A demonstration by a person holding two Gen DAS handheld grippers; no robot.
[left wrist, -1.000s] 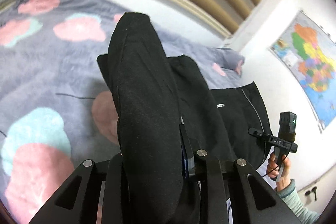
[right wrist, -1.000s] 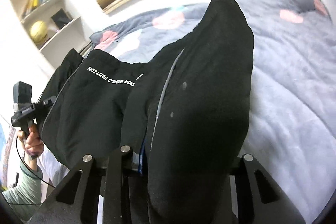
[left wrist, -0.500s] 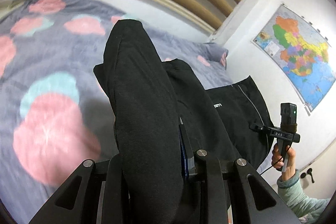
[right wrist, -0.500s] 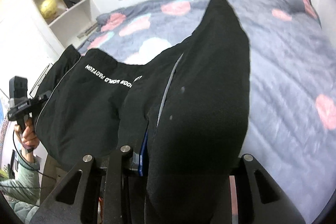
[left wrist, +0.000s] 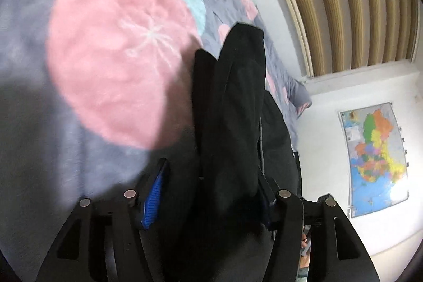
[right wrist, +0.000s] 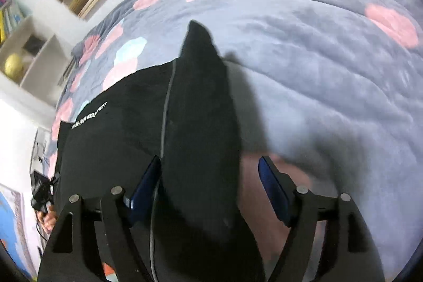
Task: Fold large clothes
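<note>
Left wrist view shows you the left gripper [left wrist: 208, 186] low over the grey blanket [left wrist: 34, 123], with a big pink flower print [left wrist: 116, 62] filling the frame just ahead. Your jaws have just been opening; a fold of the black garment [left wrist: 232, 107] stands up between them, and the blue pad [left wrist: 154, 192] on the left finger sits clear of the cloth. The other pad is mostly hidden behind the fold, so you cannot tell whether it touches. Only this view gives you the slatted wooden headboard [left wrist: 351, 4] and the wall map [left wrist: 375, 160] off to the right.

Right wrist view shows what the other hides: the garment [right wrist: 113, 136] spreads flat on the blanket [right wrist: 330, 75] to the left, with a line of white lettering [right wrist: 88, 115] and a pale piping seam [right wrist: 165, 107] running up it. The right gripper [right wrist: 211, 184] has also just been opening; a raised black ridge stands between its spread jaws, close against the left pad [right wrist: 144, 184] and well apart from the right pad [right wrist: 273, 192]. Your other hand [right wrist: 47, 221] with its black handle shows at the far left edge, beside white shelves [right wrist: 34, 62] holding a yellow ball [right wrist: 13, 65]. In both views the upright fold blocks the centre, so the bedding straight ahead is hidden.
</note>
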